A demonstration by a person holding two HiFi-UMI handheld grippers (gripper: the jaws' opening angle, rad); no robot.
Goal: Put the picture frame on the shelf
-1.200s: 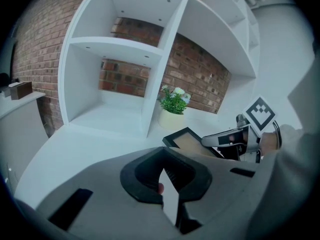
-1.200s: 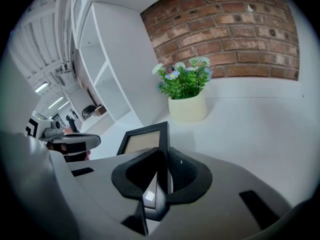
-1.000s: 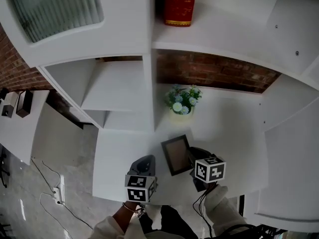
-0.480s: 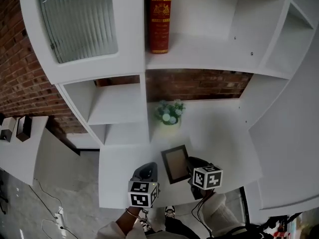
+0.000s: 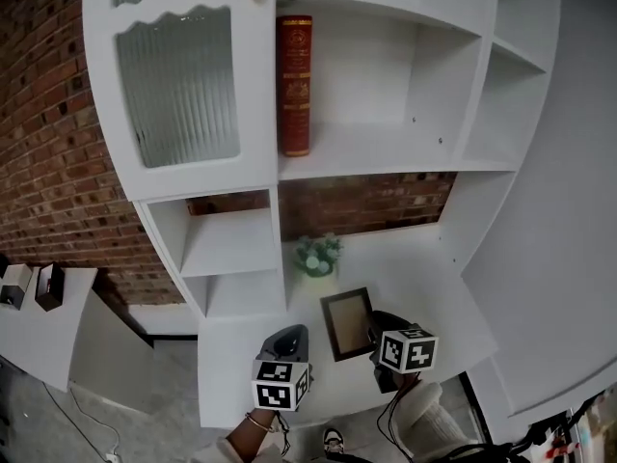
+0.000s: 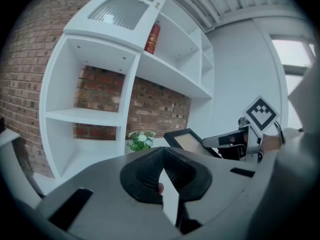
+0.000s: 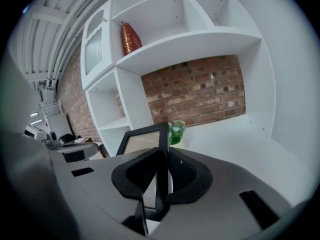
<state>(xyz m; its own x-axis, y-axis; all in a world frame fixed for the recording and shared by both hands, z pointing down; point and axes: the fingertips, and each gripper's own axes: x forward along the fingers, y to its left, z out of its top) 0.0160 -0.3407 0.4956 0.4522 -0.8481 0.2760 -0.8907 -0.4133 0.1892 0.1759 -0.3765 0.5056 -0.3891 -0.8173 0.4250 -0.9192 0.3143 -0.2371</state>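
Right gripper (image 7: 161,176) jaws clamped on picture frame (image 7: 142,139) edge. Shelf (image 5: 386,152) lies ahead, above. Left gripper (image 6: 165,176) jaws together, idle.

In the head view the marker cube (image 5: 406,350) covers most of the right claw (image 5: 378,328), so its jaws cannot be seen there. The claw also hides the picture frame's (image 5: 347,322) edge at 3 o'clock. The person's left wrist (image 5: 253,422) and right sleeve (image 5: 424,415) run off the picture at 6 o'clock. The cabinet door (image 5: 178,85) is cut off at 12 o'clock. Two small things (image 5: 48,285) on the side table (image 5: 48,345) at 9 o'clock are too small to name. The gilt print on the red book (image 5: 294,85) cannot be read.

In the right gripper view the claw's own body hides the frame's lower part.

In the left gripper view a pinkish spot (image 6: 159,187) between the left claw's (image 6: 162,156) jaws is too small to tell.
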